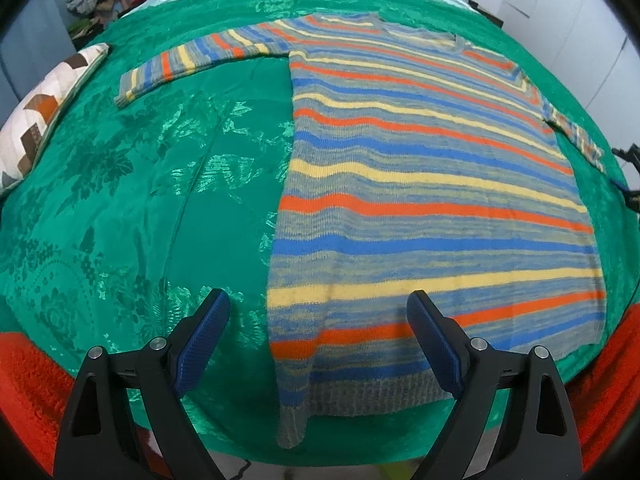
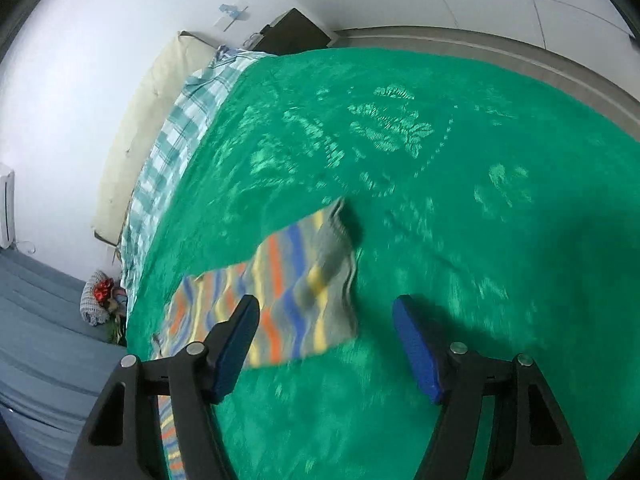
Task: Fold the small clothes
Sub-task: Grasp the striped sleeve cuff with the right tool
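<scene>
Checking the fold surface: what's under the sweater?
The sweater lies flat on a green bedspread, which shows all around it. An orange blanket peeks out at the bedspread's near edge. Whatever lies directly beneath the sweater's body is covered.

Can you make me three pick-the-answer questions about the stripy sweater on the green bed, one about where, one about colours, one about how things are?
1. Where does the patterned cushion lie in the left wrist view?
A. On the sweater
B. At the bedspread's left edge
C. Between the fingers

2. Which colour is missing from the sweater stripes?
A. Orange
B. Yellow
C. Pink

3. How is the left gripper?
A. Open, holding nothing
B. Shut on a sleeve
C. Shut on the cushion

Answers: 1 B, it sits far left on the green bedspread. 2 C, the stripes are orange, yellow, blue and grey. 3 A, both fingers stand wide apart above the hem.
</scene>
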